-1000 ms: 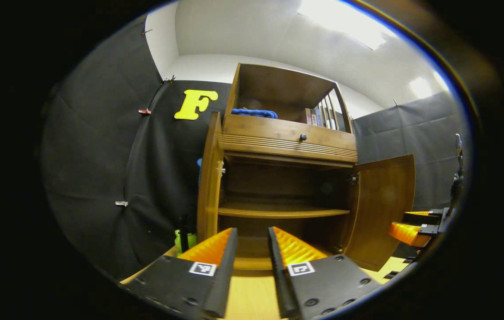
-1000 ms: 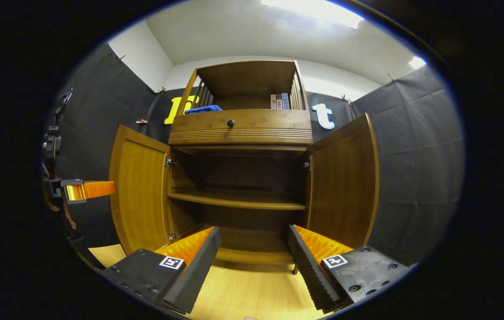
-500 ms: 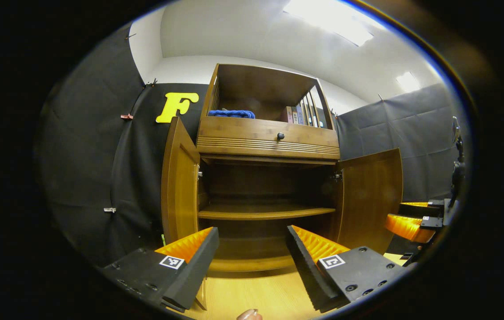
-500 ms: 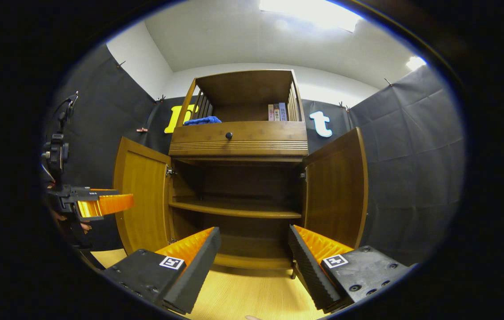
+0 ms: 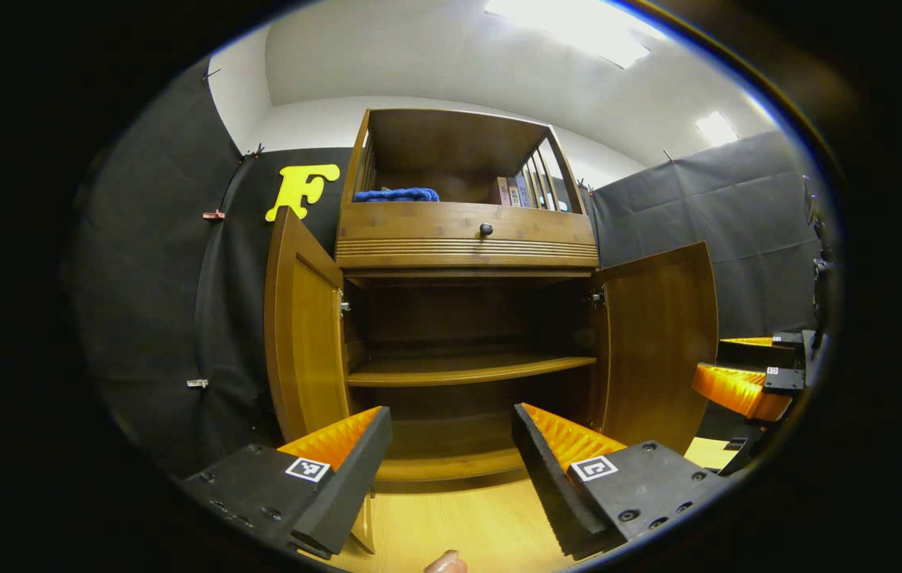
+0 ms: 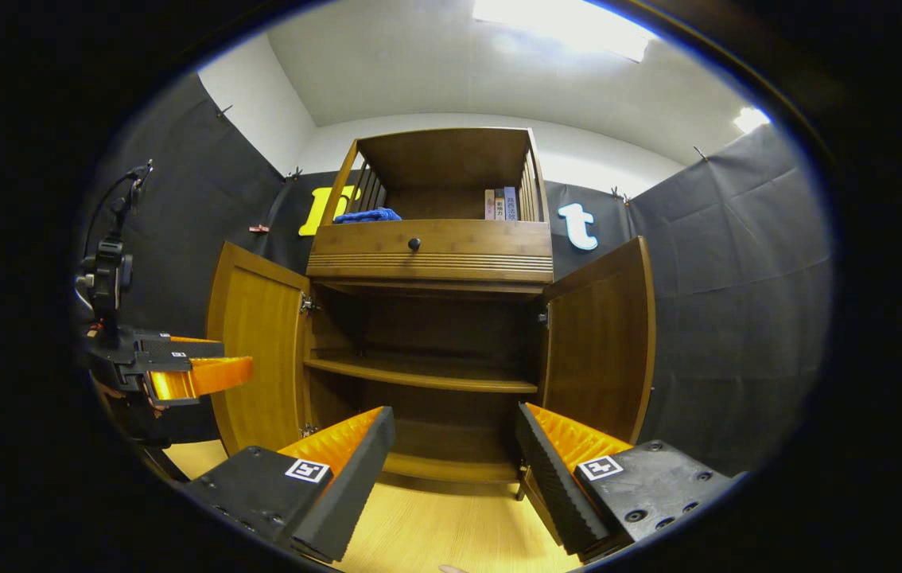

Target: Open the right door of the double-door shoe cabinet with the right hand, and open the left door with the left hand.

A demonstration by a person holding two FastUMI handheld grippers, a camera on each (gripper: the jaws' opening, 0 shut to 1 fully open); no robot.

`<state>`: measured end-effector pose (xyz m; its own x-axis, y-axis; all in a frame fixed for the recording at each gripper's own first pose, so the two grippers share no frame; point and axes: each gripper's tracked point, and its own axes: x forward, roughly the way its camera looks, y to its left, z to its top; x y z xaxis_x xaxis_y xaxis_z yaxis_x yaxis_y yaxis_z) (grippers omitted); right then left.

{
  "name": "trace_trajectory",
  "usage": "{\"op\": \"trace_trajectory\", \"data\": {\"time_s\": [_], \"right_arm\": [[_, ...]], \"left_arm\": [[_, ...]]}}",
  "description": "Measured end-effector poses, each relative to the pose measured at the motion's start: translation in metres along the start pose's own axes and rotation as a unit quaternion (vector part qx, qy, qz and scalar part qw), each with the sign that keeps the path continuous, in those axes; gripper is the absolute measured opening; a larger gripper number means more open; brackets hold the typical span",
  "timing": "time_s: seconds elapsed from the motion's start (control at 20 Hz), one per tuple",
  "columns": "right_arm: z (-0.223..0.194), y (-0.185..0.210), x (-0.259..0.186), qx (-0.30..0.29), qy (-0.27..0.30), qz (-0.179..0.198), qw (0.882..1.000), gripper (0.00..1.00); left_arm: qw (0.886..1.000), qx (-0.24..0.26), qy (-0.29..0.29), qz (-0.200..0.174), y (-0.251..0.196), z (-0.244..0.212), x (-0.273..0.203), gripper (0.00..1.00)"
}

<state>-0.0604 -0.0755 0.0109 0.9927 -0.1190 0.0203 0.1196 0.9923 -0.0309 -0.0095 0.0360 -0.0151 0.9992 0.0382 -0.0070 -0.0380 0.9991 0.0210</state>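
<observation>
Since a second ago the left gripper (image 5: 451,446) has spread its jaws wide and swung to face the cabinet (image 5: 467,239) square on; the left door (image 5: 304,334), then edge-on, now shows its inner face. Right gripper (image 6: 455,446) has barely shifted.

Cabinet stands at the far side of the booth on a pale wood floor (image 5: 459,525). Both doors hang swung outward: left door at the left, right door (image 6: 598,342) at the right, bare shelf (image 6: 419,374) between them. Task looks done.

Doors judged stiff, solid wood panels, fairly heavy, swinging on hinges; faces look smooth and slippery, so the free vertical edge is the place to take hold.

Both grippers: jaws wide apart, holding nothing. Each sits well short of the cabinet, aimed at the open middle, doors off to either side, no contact.

Small items up top: blue cloth (image 6: 367,215), books (image 6: 499,203), drawer knob (image 6: 414,243).
</observation>
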Motion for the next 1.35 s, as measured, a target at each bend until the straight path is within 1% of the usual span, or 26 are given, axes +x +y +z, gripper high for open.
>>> {"op": "trace_trajectory", "data": {"time_s": [0.1,0.15,0.3,0.35,0.7,1.05,1.1,1.15,1.2,1.25,1.3,1.35], "right_arm": [[-0.004,0.0,0.001,-0.003,0.003,0.002,1.0,0.97],[-0.004,0.001,0.001,-0.004,0.005,0.003,1.0,0.95],[-0.005,0.002,0.0,-0.005,0.007,0.004,1.0,0.99],[-0.005,0.001,0.0,-0.004,0.006,0.004,1.0,0.97],[-0.004,0.003,-0.001,-0.006,0.003,0.005,1.0,0.97],[0.002,0.002,-0.003,-0.001,-0.004,0.003,1.0,0.97],[0.002,0.001,-0.003,-0.001,-0.005,0.002,1.0,0.94],[0.002,0.001,-0.003,0.0,-0.005,0.002,1.0,0.97],[0.002,0.001,-0.004,0.0,-0.004,0.002,1.0,0.95],[0.001,0.0,-0.004,0.0,-0.003,0.002,1.0,0.97],[0.0,0.001,-0.004,-0.001,-0.002,0.002,1.0,0.97],[0.0,0.001,-0.005,-0.002,-0.002,0.002,1.0,0.95]], "left_arm": [[1.0,-0.004,-0.004,0.0,0.001,0.003,-0.001,0.94],[1.0,-0.006,-0.005,0.001,0.001,0.003,-0.002,0.94],[1.0,-0.006,-0.009,0.006,0.003,0.006,-0.004,0.94],[1.0,-0.006,-0.008,0.006,0.004,0.005,-0.004,0.94],[1.0,-0.008,-0.002,0.011,0.009,0.002,-0.005,0.94],[1.0,-0.009,-0.01,0.009,0.007,0.007,-0.008,0.94],[1.0,-0.01,-0.011,0.008,0.007,0.009,-0.009,0.94],[1.0,-0.01,-0.012,0.008,0.007,0.009,-0.009,0.94],[1.0,-0.01,-0.013,0.008,0.007,0.01,-0.01,0.94],[1.0,-0.009,-0.013,0.009,0.007,0.009,-0.011,0.94],[1.0,-0.009,-0.013,0.009,0.007,0.009,-0.011,0.94],[1.0,-0.009,-0.012,0.009,0.006,0.008,-0.012,0.94]]}}
